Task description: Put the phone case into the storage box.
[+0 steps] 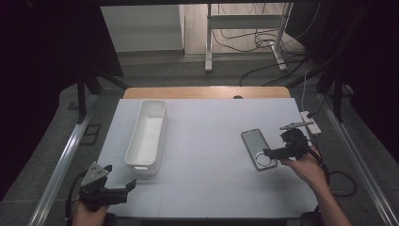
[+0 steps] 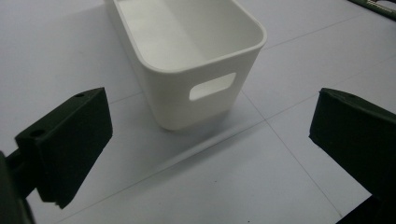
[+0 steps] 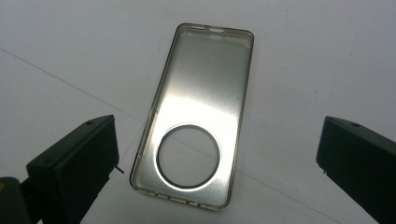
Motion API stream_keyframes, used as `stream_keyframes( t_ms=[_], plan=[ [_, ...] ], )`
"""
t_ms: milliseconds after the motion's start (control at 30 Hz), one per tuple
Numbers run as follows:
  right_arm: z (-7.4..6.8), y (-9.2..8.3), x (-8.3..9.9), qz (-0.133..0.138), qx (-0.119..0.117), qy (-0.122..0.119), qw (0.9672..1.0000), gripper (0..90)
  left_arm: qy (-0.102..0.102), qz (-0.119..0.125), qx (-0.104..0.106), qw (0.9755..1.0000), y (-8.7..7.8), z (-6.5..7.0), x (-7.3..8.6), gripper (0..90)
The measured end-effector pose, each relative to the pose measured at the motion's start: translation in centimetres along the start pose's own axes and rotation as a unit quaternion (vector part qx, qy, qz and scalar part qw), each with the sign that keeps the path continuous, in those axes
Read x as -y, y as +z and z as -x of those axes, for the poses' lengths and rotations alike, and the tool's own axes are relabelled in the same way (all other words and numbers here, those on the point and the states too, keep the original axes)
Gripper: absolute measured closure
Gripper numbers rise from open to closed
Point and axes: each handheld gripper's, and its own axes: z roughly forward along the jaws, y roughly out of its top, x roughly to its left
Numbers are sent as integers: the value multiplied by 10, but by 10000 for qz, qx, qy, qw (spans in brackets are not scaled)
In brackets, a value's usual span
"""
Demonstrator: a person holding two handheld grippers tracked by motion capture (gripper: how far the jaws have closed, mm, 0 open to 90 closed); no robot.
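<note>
Work in hand: the right gripper [image 1: 272, 153] reaches for the phone case [image 1: 258, 149]; a pick-up, probably bound for the bin [image 1: 147, 136], looks to be the step under way.

Case, place: flat on the table [image 1: 211, 141], at about 3 o'clock from the table's middle, well apart from the bin.

Case, look: clear and thin, open side up, with a big round hole near one end [image 3: 188, 161].

Case, long axis: in the high view it runs from 11 to 5 o'clock, the holed end toward the person.

Right gripper, state: jaws spread wide with nothing between them; in the right gripper view the case [image 3: 196, 121] lies between the two pads, touching neither.

Key relation: the case lies dead ahead of the right jaws at 12 o'clock, its long axis running away from them, so the jaws straddle its narrow width. Closing across the two long rims looks the natural grip.

Nearer hand: the right by far; its tip hangs over the holed end.

Left gripper [image 1: 117, 188]: near the table's 7 o'clock corner, jaws wide apart and empty.

Bin from the left gripper: ahead at 12 o'clock, its handle slot [image 2: 212, 86] facing the jaws, nothing seen inside.

Risk, as I judge it: the case is low and flexible; pads may slide over the rims or bend them.
</note>
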Motion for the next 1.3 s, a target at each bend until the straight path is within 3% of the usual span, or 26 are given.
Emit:
stream_keyframes(
  t_ms=[567, 833, 1067, 1300],
  plan=[
    [4, 19, -13, -245, -7, 59, 9997, 3, 8, -8, -5, 10000, 0, 0, 0, 2],
    [4, 24, -10, -335, 30, -10, 9994, 73, 11, -11, -7, 10000, 0, 0, 0, 3],
    [7, 28, -3, -442, 13, -41, 9990, 239, 17, -13, -4, 10000, 0, 0, 0, 4],
    [11, 29, 3, -488, -82, -76, 9987, 535, 27, -9, -8, 10000, 1, 1, 0, 4]
  ],
)
